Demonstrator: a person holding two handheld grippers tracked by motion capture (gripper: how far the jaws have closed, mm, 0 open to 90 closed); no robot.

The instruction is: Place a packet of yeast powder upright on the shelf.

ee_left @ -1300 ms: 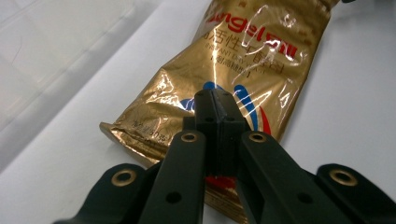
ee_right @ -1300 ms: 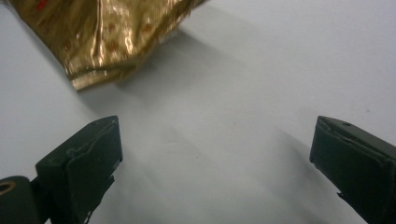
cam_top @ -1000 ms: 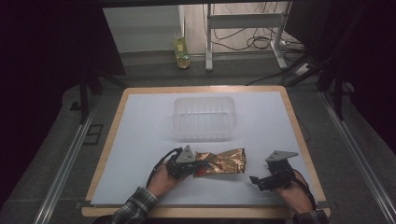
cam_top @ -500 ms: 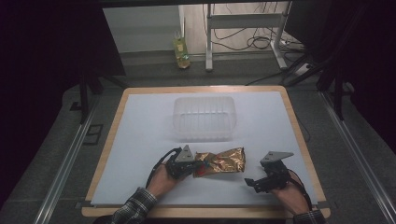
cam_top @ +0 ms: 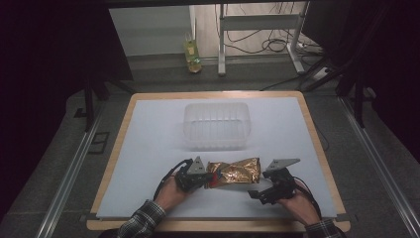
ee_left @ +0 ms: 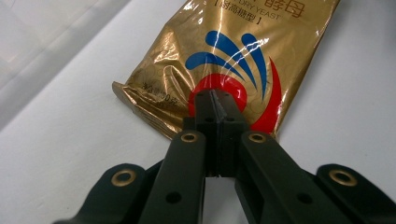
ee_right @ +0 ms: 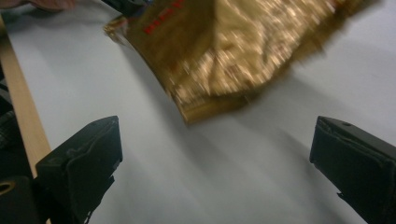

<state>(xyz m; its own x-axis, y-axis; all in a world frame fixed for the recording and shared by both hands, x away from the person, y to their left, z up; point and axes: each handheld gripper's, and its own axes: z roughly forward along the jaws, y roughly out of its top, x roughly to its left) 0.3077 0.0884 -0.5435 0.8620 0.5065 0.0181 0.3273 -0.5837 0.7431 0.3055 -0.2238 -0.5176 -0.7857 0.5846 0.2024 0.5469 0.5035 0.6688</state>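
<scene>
On the white table sheet [cam_top: 148, 148], left gripper [ee_left: 215, 100] clenched on crinkled gold foil yeast packet [ee_left: 243, 56], right gripper [ee_right: 215, 144] released nearby; risk of thin seam slipping or tearing if tugged.

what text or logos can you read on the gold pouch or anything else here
"DRY YEAST" (first letters cut off by the frame edge): on the gold pouch, top edge, left gripper view.
Chinese characters above it: cut off, not readable.
Small print ending in "0" near the pouch's lower corner: too creased to read.
Blue and red swirl logo: no words; the left gripper is shut on it.
Red print on the pouch in the right gripper view: blurred.
Bottle label: too small.
</scene>
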